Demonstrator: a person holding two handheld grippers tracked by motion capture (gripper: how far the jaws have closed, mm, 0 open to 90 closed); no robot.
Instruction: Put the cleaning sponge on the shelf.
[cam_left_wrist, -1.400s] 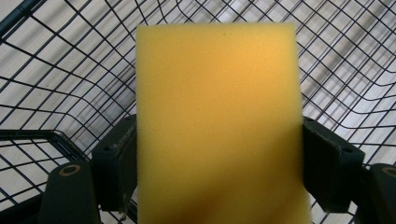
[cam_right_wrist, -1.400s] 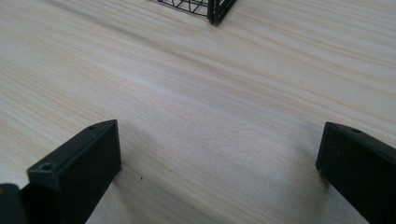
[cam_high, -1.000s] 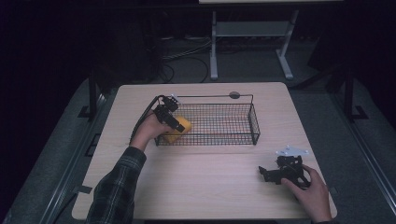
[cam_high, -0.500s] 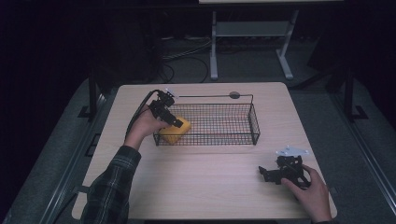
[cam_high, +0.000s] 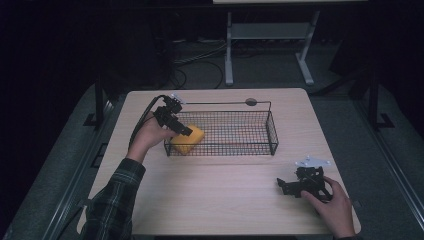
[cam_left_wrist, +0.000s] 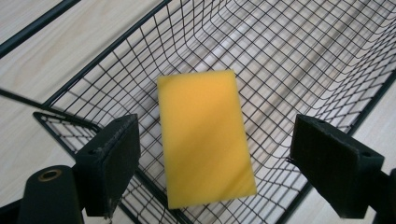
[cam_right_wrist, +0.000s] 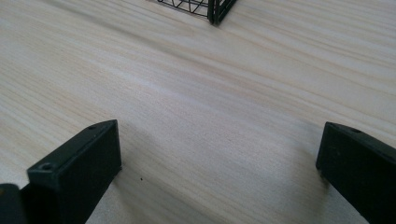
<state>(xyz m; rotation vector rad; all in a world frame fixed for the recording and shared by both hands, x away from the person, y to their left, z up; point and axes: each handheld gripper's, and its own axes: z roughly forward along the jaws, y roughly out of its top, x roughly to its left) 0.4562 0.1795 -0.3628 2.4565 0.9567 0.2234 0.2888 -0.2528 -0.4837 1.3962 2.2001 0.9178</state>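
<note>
Left gripper (cam_left_wrist: 210, 172) hovers, jaws spread and empty, over yellow sponge (cam_left_wrist: 203, 137) lying at wire basket's (cam_high: 260, 131) left end; right gripper (cam_high: 305, 184) rests spread-jawed on desk (cam_high: 225, 195); risk: jaw snagging the mesh, dragging basket.

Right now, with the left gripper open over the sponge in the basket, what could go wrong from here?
1. The left gripper hangs open with the yellow sponge between but apart from its jaws; the sponge looks blurred, perhaps falling, and could land tilted against the wire basket wall.
2. The left jaw sits close to the basket's rim, so pulling back carelessly might snag and drag the basket.
3. The right gripper rests open on the table, low risk.
</note>
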